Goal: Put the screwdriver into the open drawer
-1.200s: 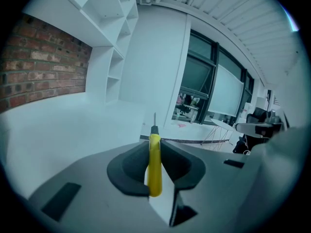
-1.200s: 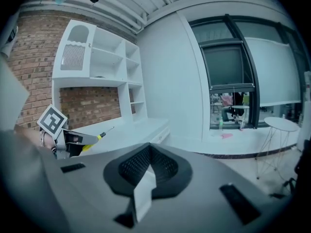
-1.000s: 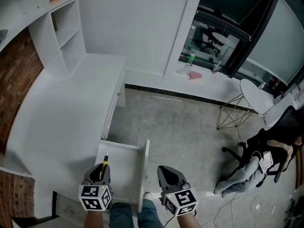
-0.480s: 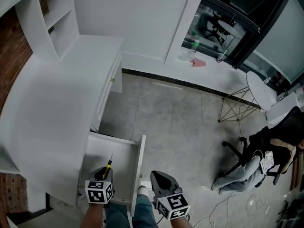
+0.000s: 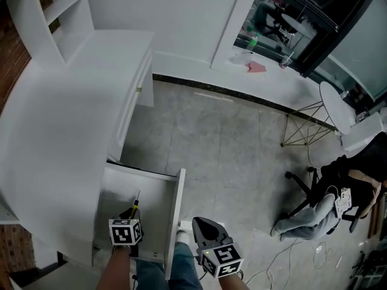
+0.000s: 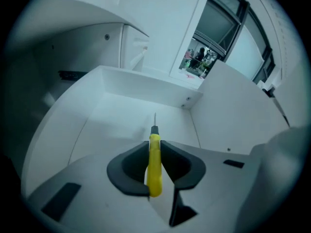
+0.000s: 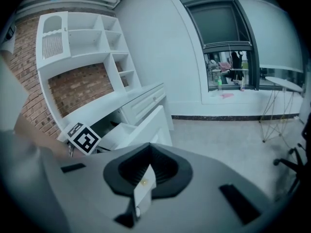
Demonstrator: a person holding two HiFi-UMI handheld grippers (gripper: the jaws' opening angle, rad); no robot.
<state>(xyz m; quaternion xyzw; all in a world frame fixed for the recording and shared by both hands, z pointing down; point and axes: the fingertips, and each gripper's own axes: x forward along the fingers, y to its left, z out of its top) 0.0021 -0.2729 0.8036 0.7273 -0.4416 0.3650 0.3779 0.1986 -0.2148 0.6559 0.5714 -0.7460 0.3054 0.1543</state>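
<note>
A screwdriver (image 5: pixel 134 206) with a yellow handle and a thin metal shaft is clamped in my left gripper (image 5: pixel 130 215), tip pointing away. In the left gripper view the jaws press on the handle (image 6: pixel 154 164), and the left gripper (image 6: pixel 154 152) hangs inside the open white drawer (image 6: pixel 146 89), above its bare floor. The drawer (image 5: pixel 176 210) is pulled out from under the desk. My right gripper (image 5: pixel 204 225) is shut and holds nothing, just right of the drawer's side wall, over the floor. From the right gripper (image 7: pixel 145 173) I see the drawer (image 7: pixel 148 123) and the left gripper's marker cube (image 7: pixel 82 138).
A white desk (image 5: pixel 60 113) with a shelf unit (image 5: pixel 45 11) runs along the left, closed drawers (image 5: pixel 140 86) beneath it. The person's legs (image 5: pixel 181 273) stand at the drawer's front. A wire-legged table (image 5: pixel 329 110) and a seated person (image 5: pixel 329 201) are at the right.
Both grippers have come down. The left one has carried the screwdriver from above the drawer's rim down into the drawer. Its hold on the handle is the same.
</note>
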